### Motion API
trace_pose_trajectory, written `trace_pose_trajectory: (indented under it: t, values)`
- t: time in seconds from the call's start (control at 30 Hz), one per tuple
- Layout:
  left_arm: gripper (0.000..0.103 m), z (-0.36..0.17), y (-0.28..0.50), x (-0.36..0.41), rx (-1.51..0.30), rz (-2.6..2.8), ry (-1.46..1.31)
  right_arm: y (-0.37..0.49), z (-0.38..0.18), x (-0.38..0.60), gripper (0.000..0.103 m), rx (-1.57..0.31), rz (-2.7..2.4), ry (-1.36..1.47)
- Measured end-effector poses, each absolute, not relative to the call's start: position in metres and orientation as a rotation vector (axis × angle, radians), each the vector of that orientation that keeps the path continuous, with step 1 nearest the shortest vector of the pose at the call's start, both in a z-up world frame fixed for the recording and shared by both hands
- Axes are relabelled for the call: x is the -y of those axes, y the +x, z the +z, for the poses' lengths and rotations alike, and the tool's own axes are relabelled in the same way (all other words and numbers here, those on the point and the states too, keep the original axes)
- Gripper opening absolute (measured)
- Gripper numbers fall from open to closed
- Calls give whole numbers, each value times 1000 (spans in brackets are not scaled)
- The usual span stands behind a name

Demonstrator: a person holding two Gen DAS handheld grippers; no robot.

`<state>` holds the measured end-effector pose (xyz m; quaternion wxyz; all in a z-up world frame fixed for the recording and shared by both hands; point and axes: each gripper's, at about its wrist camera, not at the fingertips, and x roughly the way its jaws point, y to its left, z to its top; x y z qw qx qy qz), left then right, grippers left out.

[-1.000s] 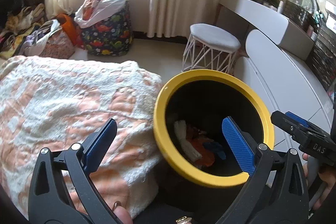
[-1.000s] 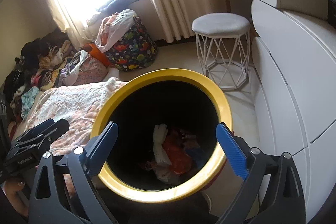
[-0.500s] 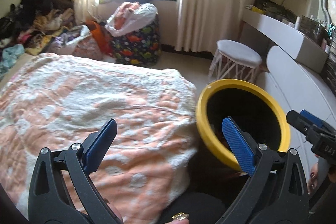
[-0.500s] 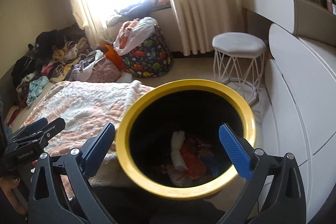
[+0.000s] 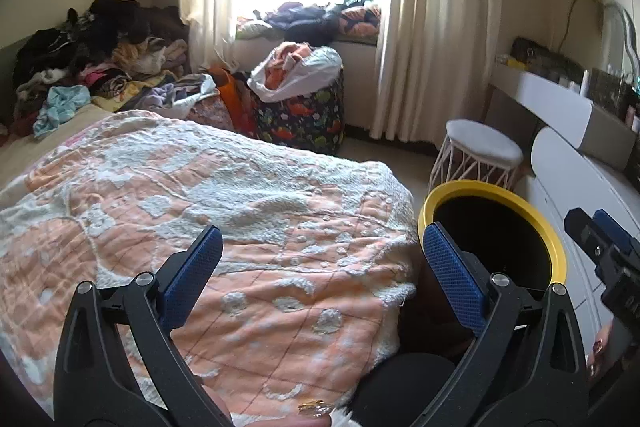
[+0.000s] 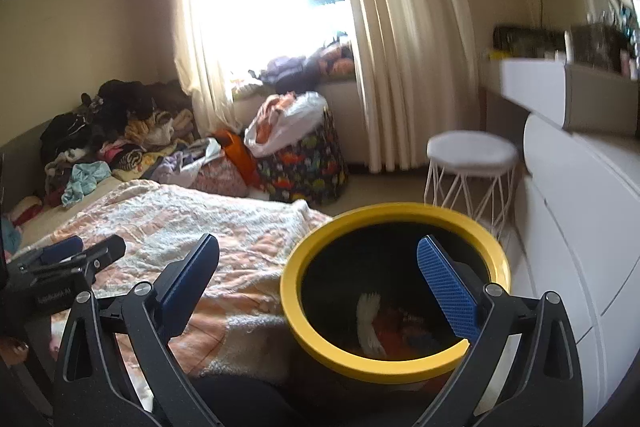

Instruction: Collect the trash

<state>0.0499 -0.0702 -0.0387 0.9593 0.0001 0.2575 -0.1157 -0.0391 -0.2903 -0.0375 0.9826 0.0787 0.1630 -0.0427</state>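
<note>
Left wrist view — left hand-held gripper (image 5: 322, 259) spread wide above blanket (image 5: 248, 211), right hand-held gripper (image 6: 318, 269) likewise released — over yellow-rimmed bin (image 6: 394, 213).

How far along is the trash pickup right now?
Some trash already lies in the yellow-rimmed bin. Nothing is in hand: left claw and right claw are open and empty. No loose trash shows on the blanket.

The left claw (image 5: 320, 267) gapes empty over the peach blanket (image 5: 240, 219), yellow-rimmed bin (image 5: 556, 251) beside it.
</note>
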Motion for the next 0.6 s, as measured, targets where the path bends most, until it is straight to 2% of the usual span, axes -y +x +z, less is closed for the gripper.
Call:
trace_pose_trajectory:
  t: [0.3, 0.6]
  values:
    - [92, -40, 30, 59, -437, -210, 23, -57, -36, 268, 97, -179, -83, 50]
    - [92, -49, 29, 60, -453, -212, 17, -52, -48, 264, 97, -204, -85, 24]
